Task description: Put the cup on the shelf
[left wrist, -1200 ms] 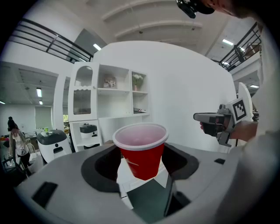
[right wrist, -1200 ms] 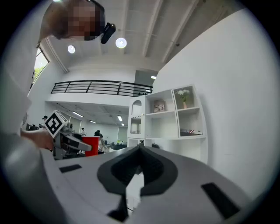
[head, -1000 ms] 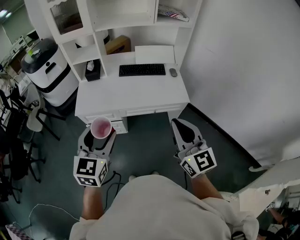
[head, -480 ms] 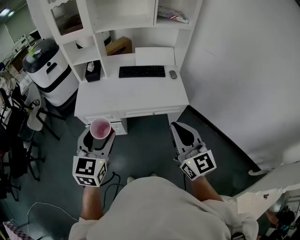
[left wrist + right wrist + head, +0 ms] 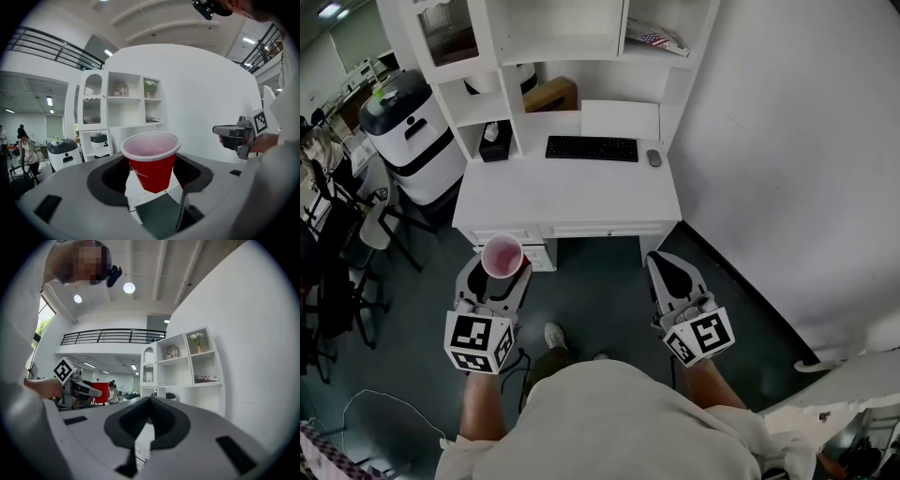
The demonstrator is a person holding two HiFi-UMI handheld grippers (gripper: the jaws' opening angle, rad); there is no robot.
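Head view: a steep look down over the person's pale shirt, with both tools held out above a dark green floor and short of a white desk.
Left gripper: at 8 o'clock from the frame's centre, its marker cube nearest the person; its jaws stand wide and are clamped on the cup.
Cup: red outside and pale inside, mouth up and roughly upright. It sits between the left jaws' dark pads, in the air just off the desk's front left corner and apart from the desk.
Left gripper view: the pads press the cup's red wall from both sides below the white rim; the shelf unit stands behind it at 11 o'clock.
Right gripper: at 4 o'clock from the frame's centre, well apart from the left one; its jaws are together with nothing between them.
Shelf unit: white and open-fronted, rising from the back of the desk at 12 o'clock.
Desk top: a black keyboard near the back, a mouse just beside it at 3 o'clock, and a dark tissue box at 9 o'clock.
Floor: one shoe shows between the two grippers at 6 o'clock.
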